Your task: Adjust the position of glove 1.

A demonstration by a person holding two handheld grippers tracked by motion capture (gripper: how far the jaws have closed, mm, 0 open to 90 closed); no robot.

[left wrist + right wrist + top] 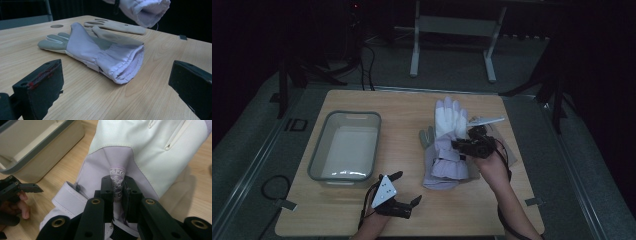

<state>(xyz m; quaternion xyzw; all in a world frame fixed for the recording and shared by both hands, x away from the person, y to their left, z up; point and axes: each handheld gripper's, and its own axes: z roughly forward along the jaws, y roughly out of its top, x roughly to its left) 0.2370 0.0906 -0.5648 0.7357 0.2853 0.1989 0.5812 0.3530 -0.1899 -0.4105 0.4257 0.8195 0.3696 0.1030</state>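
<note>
Dark surroundings frame a pale wood-grain worktop [412, 215] with a matte, slightly ribbed surface. Between my right fingers [119, 188] a fold of the lifted glove [150, 152] is pinched, just below its printed snowflake label; the fingers stand almost closed, with cloth alone between the pads. This glove hangs clear of the worktop, its white palm panel beyond my fingertips and its lilac gathered cuff drooping toward my wrist. I judge it light, limp and padded: it will sag and swing, so a hold on bunched fabric near the cuff suits it better than one on the smooth palm, which looks slippery. Directly beneath lies a second glove [100, 53], flat, lilac back up, with grey suede-like fingers and an elastic cuff opening toward my left fingers [117, 82]. Those stand wide apart and empty, low over the worktop. Beyond my left fingers sits a grey rigid plastic tub [344, 145], rounded in its corners.
</note>
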